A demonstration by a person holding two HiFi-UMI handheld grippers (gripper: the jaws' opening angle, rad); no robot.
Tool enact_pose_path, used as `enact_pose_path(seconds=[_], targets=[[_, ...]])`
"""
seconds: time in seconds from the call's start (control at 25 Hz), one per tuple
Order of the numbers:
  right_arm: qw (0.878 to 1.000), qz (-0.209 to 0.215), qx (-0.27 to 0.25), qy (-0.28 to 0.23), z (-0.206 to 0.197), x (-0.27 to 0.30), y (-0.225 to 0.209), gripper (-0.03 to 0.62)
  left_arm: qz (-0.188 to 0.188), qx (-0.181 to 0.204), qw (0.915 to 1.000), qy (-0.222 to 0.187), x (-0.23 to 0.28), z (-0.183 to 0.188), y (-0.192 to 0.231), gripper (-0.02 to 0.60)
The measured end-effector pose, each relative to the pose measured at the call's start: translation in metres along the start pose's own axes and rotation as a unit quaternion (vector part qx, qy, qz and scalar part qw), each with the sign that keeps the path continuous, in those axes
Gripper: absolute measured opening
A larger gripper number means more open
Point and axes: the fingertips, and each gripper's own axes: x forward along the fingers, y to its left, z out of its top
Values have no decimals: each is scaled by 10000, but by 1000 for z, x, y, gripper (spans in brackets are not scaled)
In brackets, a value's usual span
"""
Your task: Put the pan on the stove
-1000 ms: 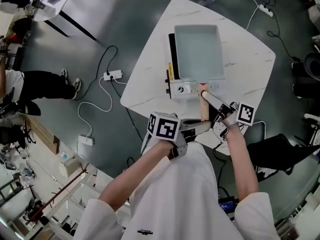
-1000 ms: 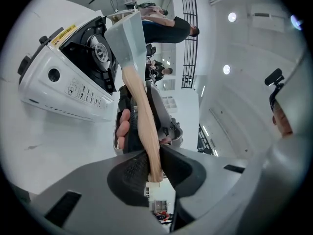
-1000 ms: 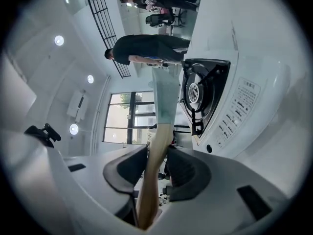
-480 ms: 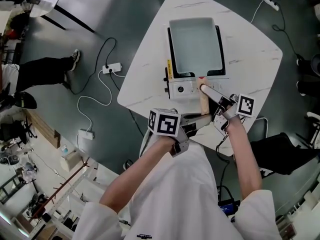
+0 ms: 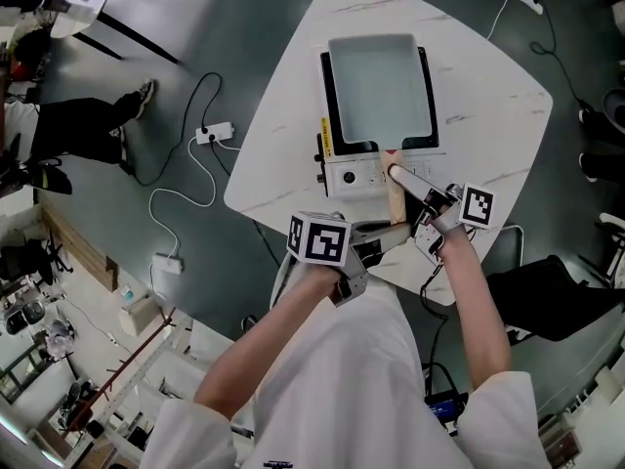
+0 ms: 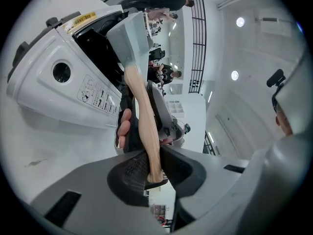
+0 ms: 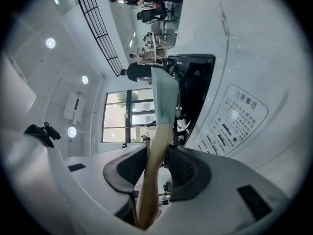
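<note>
A pale rectangular pan lies squarely over the black top of the white portable stove on the white table. Whether it rests on the burner I cannot tell. Its wooden handle sticks out toward me past the stove's front panel. My left gripper is shut on the handle's near end. My right gripper is shut on the handle closer to the pan, just over the stove's front edge. The stove's label panel fills the right side of the right gripper view.
The stove stands near the table's front-left edge. On the floor to the left lie a power strip and loose cables. A person's legs are at the far left. A dark chair stands at the right.
The pan has shifted left relative to the stove and now sits centred over its black top. Both grippers kept their hold on the handle. The person at the left has stepped.
</note>
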Motion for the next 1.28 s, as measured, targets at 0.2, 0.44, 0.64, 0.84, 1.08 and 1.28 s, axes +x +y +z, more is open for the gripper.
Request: enact_pose_path(seconds=[0.2, 0.44, 0.64, 0.84, 1.08, 1.28], targets=[[9998, -128, -120, -22, 1, 0, -5, 145, 82, -59, 9999, 70, -1, -2, 7, 69], [9999, -16, -78, -145, 3, -2, 0, 202, 91, -185, 9998, -22, 0, 1, 9, 101], [9992, -166, -301, -223, 4, -3, -1, 230, 49, -81, 9999, -63, -3, 5, 9, 202], [9936, -725, -862, -66, -2, -10, -8, 256, 3, 91, 10000, 30, -5, 3, 0, 252], [9768, -1358, -1625, -324, 2, -33, 2, 282, 620, 727, 9954, -28, -27, 3, 7, 273], [9527, -1824, -2351, -623, 5, -53, 24, 265, 1102, 1613, 9806, -132, -57, 12, -6, 273]])
